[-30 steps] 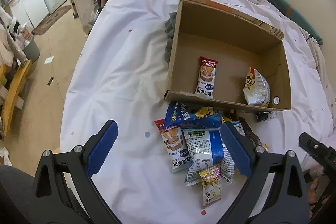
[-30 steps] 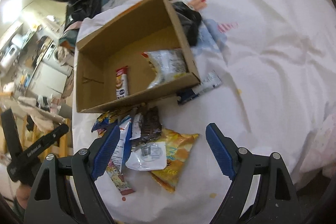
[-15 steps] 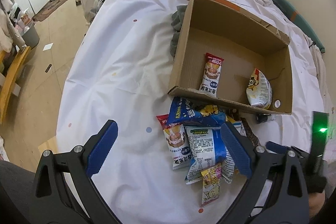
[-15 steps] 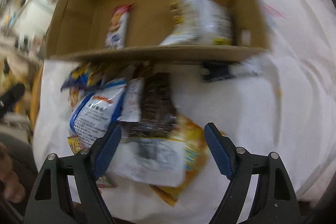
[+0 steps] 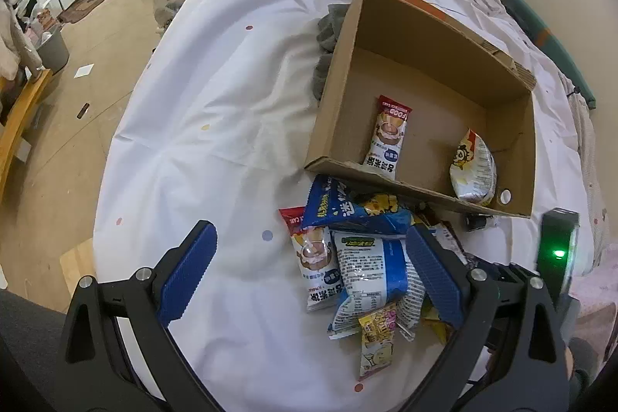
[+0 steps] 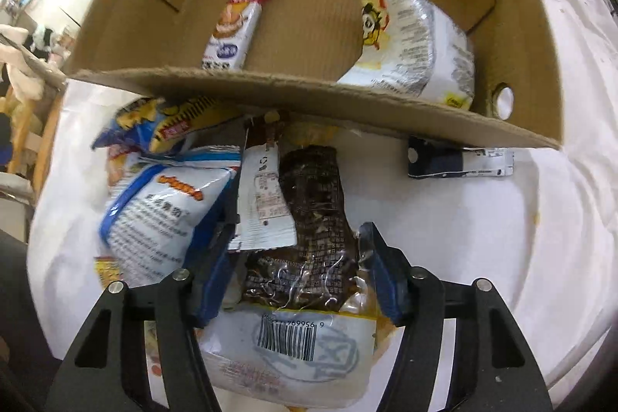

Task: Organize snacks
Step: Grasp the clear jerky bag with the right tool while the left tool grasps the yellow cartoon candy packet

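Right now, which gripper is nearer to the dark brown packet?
Right. The right gripper has its fingers on both sides of the dark brown packet, open around it. The left gripper hovers open over other snacks, away from it.

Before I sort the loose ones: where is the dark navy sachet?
In the right wrist view, the dark navy sachet lies on the white sheet, right of the snack pile, partly under the cardboard box's front wall.

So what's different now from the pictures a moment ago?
The right gripper dropped down into the snack pile and now straddles the dark brown packet, jaws still open around it, nothing lifted yet. The left gripper stayed open above the sheet, only drifting a little. The cardboard box still holds the same two snacks, and the pile in front looks unmoved.
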The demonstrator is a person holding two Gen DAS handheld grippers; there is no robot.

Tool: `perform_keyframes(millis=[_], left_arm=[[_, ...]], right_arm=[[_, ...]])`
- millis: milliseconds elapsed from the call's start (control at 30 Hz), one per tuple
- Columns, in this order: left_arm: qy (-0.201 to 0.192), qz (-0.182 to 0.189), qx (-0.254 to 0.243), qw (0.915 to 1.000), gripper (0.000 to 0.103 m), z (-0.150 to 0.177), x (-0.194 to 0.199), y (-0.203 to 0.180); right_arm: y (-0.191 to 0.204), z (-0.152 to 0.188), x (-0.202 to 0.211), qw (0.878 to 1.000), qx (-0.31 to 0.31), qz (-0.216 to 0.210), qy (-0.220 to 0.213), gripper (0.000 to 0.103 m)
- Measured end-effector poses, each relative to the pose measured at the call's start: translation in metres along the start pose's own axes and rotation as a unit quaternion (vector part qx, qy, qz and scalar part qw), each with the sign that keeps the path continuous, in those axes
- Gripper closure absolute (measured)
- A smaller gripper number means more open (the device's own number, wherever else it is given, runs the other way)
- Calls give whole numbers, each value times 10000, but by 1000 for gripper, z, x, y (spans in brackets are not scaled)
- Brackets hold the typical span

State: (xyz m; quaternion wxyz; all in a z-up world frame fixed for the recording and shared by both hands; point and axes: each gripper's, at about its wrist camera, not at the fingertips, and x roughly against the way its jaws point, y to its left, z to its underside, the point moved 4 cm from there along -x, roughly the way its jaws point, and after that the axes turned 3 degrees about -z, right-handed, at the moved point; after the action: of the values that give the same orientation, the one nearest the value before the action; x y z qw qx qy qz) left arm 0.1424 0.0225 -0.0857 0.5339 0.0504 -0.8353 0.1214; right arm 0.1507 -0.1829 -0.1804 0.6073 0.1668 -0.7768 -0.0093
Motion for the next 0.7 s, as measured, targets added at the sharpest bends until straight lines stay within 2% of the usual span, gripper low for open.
perform_keyframes(millis=[100,400,433,500,533,600,700], left_arm=[[13,-10,-23,10000,6,1,0,0],[-6,-92,-90,9999,6,2,-1,-2],[-27,-116,-126,9998,6,3,-1,-3],[-47,-168,-189,9997,6,4,-1,-4],[-47,-191,-214,9996,6,5,-2,-5],[-54,-248,-254,9994,6,6,-2,-6],[-101,-287,-313,9990,6,7,-1,-7]], right_arm=[[-8,4,21,9998,-29,-160,-107,38],[-30,28,77,9946,-576,-866,-17,38],[-30,29,80,9949,-601,-804,0,38],[-26,30,78,9994,-173,-286,71,38],[-27,30,75,9996,-104,-219,110,38],[-23,31,69,9989,-223,-375,148,38],[-22,33,72,9991,-141,-390,46,38]])
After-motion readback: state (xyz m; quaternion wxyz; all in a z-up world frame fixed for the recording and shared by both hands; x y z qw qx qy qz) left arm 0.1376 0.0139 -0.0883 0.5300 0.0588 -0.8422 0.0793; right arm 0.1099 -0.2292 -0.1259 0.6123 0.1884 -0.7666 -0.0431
